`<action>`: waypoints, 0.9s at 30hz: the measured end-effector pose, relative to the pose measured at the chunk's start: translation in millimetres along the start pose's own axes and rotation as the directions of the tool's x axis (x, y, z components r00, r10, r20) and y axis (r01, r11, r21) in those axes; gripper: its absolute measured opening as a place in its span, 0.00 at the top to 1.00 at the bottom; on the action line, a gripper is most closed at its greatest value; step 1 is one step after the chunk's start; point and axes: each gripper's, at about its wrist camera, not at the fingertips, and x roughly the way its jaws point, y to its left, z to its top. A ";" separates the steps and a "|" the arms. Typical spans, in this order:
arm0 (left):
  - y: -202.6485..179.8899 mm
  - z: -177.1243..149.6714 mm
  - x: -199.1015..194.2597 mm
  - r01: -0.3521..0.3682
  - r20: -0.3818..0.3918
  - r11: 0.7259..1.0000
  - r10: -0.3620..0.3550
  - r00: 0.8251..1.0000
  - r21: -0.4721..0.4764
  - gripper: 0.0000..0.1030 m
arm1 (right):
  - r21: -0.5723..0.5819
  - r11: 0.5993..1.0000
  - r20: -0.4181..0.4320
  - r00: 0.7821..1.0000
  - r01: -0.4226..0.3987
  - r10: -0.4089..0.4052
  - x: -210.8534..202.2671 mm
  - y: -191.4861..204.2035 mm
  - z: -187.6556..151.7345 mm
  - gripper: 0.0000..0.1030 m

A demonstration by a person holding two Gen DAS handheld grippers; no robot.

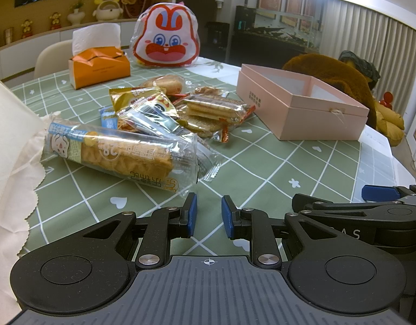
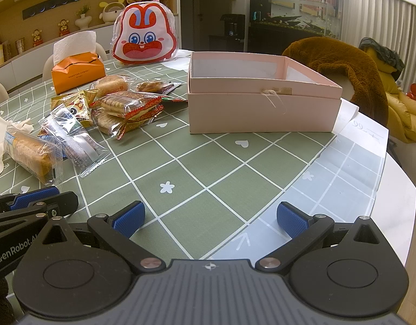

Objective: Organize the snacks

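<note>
A pile of wrapped snacks [image 1: 180, 108] lies on the green checked tablecloth, also in the right wrist view [image 2: 121, 108]. Nearest is a long waffle-cake pack [image 1: 121, 154], shown too in the right wrist view [image 2: 32, 157]. A pink open box [image 1: 302, 103] stands to the right, empty as far as I see, and faces the right wrist camera [image 2: 262, 108]. My left gripper [image 1: 208, 216] hovers just in front of the waffle pack, jaws narrowly apart and empty. My right gripper [image 2: 210, 219] is wide open and empty, in front of the box.
An orange tissue box [image 1: 99, 67] and a rabbit-face bag [image 1: 167, 40] stand at the back of the table. A white cloth [image 1: 10, 149] lies at the left. A brown plush toy [image 2: 337, 65] sits behind the box. The table edge [image 2: 397, 203] curves at the right.
</note>
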 end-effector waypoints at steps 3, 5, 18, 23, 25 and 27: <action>-0.1 0.0 0.0 0.000 0.000 1.000 0.000 1.000 0.000 0.76 | 0.000 1.000 0.000 1.000 0.000 0.000 0.0 0.1 0.0 0.00; 0.0 0.0 0.0 0.000 0.000 1.000 0.000 1.000 0.000 0.76 | 0.000 1.000 0.000 1.000 0.000 0.000 0.1 0.1 -0.1 0.00; 12.2 11.8 -2.5 0.017 -0.068 0.997 -0.021 0.997 -0.071 0.78 | -0.040 0.998 -0.084 0.995 -0.051 0.047 -0.5 -2.6 8.9 0.00; 33.3 35.9 -12.3 -0.030 -0.152 0.973 -0.006 0.988 -0.229 0.78 | -0.088 0.990 -0.170 0.981 -0.109 0.093 5.1 -0.2 18.8 0.00; 44.4 46.0 -17.5 -0.097 -0.183 0.957 0.047 0.982 -0.274 0.78 | -0.099 0.988 -0.195 0.976 -0.116 0.095 2.9 -3.0 16.0 0.00; 56.0 53.9 -23.7 -0.135 -0.188 0.944 0.080 0.979 -0.301 0.78 | -0.114 0.985 -0.234 0.967 -0.130 0.101 6.5 -0.9 21.9 0.00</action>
